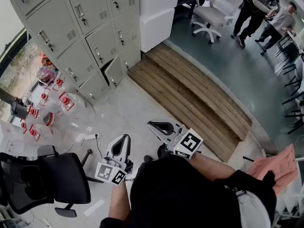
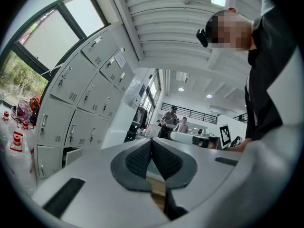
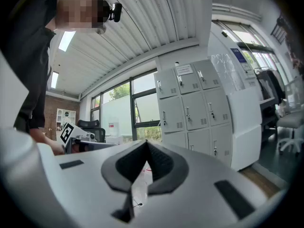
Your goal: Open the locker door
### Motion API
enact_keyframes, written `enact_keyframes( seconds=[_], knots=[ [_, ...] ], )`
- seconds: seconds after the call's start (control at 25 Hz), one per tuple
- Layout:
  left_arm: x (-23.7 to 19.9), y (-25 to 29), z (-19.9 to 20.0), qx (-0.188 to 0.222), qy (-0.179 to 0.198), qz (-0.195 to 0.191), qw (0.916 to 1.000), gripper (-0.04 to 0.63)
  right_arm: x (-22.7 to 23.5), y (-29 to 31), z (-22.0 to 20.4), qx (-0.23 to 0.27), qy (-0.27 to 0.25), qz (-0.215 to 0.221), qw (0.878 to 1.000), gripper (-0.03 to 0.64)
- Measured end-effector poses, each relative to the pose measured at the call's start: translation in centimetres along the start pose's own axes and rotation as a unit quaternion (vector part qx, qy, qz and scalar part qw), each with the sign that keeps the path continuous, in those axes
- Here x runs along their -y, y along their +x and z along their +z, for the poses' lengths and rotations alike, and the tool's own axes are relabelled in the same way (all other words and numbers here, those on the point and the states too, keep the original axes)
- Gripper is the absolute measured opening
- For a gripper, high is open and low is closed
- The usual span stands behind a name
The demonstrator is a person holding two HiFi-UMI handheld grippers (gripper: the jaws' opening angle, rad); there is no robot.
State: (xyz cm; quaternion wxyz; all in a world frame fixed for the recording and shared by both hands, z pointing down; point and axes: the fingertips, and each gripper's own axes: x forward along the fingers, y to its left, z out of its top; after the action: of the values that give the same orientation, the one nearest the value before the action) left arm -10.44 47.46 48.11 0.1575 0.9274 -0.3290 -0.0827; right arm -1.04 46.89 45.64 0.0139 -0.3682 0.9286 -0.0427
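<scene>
The left claw (image 1: 126,137) is hovering low in the head view, close to the person's body, with its jaws pressing together on nothing; its own view is showing the dark pads (image 2: 138,158) meeting at the tip. The right claw (image 1: 151,124) is sitting just beside it, jaws likewise pressed together and empty (image 3: 145,142). Both are pointing level.

The grey locker bank (image 1: 90,37) is standing well apart from both claws, up and to the left across the pale floor (image 1: 128,108). One low locker door (image 1: 114,71) is hanging slightly ajar, showing a dark gap along its edge, while the doors around it are lying flush. In the left gripper view that door (image 2: 73,156) is appearing far left of the tip; in the right gripper view the bank (image 3: 194,108) is rising to the right of the tip.

A wooden platform (image 1: 190,96) is running beside the lockers, and a black office chair (image 1: 57,179) is standing to the person's left.
</scene>
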Motion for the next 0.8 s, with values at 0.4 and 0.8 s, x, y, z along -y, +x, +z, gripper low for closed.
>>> enact_keyframes(
  seconds=[0.4, 0.8],
  knots=[
    [0.8, -2.3, -0.6, 0.008, -0.003, 0.017, 0.9998, 0.015, -1.7, -0.7, 0.0, 0.008, 0.003, 0.012, 1.000, 0.007],
    [-0.7, -2.1, 0.3, 0.008, 0.000, 0.028, 0.9996, 0.014, -0.8, -0.5, 1.7, 0.036, -0.003, 0.009, 0.999, 0.008]
  ],
)
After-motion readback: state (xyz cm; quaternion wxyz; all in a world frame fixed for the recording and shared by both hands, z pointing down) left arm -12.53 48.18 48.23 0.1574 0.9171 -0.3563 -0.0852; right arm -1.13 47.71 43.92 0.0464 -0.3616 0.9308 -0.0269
